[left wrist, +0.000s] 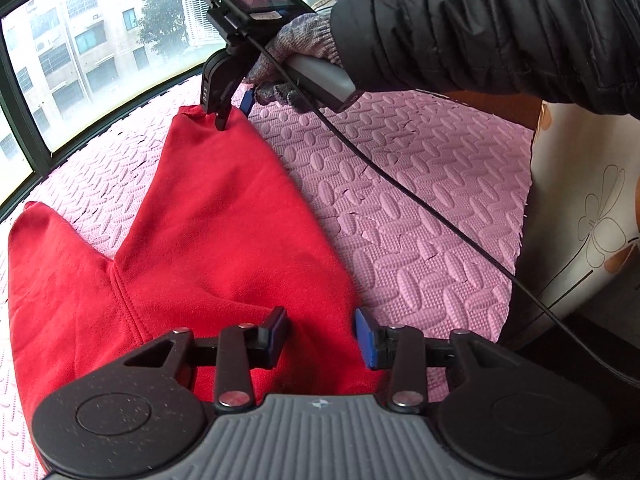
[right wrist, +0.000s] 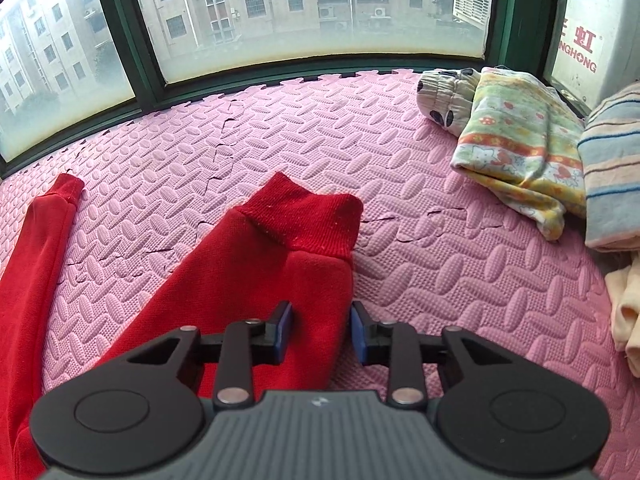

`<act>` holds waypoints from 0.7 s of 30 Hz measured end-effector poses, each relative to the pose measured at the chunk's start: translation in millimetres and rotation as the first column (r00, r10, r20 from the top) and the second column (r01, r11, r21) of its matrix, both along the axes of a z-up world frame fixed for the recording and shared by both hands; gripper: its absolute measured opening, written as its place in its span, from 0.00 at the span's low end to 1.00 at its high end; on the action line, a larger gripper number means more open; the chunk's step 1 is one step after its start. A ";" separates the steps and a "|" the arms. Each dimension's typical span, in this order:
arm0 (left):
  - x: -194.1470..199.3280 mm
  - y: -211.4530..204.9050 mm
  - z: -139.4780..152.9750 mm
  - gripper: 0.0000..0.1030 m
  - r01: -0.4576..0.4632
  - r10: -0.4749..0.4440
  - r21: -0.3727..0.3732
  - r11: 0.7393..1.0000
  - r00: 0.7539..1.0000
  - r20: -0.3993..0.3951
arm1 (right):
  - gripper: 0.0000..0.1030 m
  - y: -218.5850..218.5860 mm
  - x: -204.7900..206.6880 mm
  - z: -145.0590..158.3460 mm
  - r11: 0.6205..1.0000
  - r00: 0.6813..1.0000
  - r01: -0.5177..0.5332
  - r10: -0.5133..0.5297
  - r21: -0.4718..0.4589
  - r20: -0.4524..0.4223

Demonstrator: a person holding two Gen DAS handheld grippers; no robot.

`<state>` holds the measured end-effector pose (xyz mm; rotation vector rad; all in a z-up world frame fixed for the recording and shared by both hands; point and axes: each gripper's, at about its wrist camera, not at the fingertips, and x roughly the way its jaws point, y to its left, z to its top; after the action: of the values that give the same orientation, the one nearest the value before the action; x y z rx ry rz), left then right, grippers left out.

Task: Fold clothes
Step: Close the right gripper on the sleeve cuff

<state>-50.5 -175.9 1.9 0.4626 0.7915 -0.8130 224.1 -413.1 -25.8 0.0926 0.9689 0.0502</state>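
Red trousers (left wrist: 192, 240) lie flat on the pink foam mat (left wrist: 420, 200), legs spread toward the window. My left gripper (left wrist: 322, 338) is open, its jaws straddling the right edge of the trousers near the waist. My right gripper (right wrist: 320, 330) is open, low over the right side of one leg just behind its ribbed cuff (right wrist: 304, 212). It also shows in the left wrist view (left wrist: 234, 114), held by a gloved hand at the far leg end. The other leg (right wrist: 36, 240) lies to the left.
A pile of folded clothes (right wrist: 516, 152) and a striped cloth (right wrist: 612, 168) sit at the mat's right back corner. Green-framed windows (right wrist: 152, 76) border the far edge. A black cable (left wrist: 400, 184) runs across the mat. A floral panel (left wrist: 584, 216) stands to the right.
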 end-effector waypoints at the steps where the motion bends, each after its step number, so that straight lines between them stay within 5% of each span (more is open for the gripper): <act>1: -0.2 0.7 1.8 0.39 -0.007 0.007 -0.005 1.000 1.000 0.004 | 0.29 -0.1 -0.1 -0.1 1.000 1.000 0.000 0.000 0.001 0.000; 7: -6.2 -5.5 11.8 0.42 0.013 -0.012 -0.021 1.000 0.999 0.037 | 0.31 -2.1 0.4 -0.4 1.000 1.000 0.000 0.000 0.008 0.000; 15: 1.8 -11.0 -4.2 0.40 -0.012 0.013 0.012 1.000 0.999 -0.053 | 0.31 -3.1 0.5 -1.7 1.000 1.000 0.006 -0.007 0.020 0.015; 21: 6.9 -12.0 -6.3 0.16 -0.019 0.019 0.008 1.000 0.998 -0.064 | 0.31 -5.7 0.0 -3.0 0.999 1.000 0.016 -0.017 0.037 0.023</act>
<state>-43.6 -187.9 -4.4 0.4367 0.8573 -0.8110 224.1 -418.8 -28.8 0.1335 0.9435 0.0533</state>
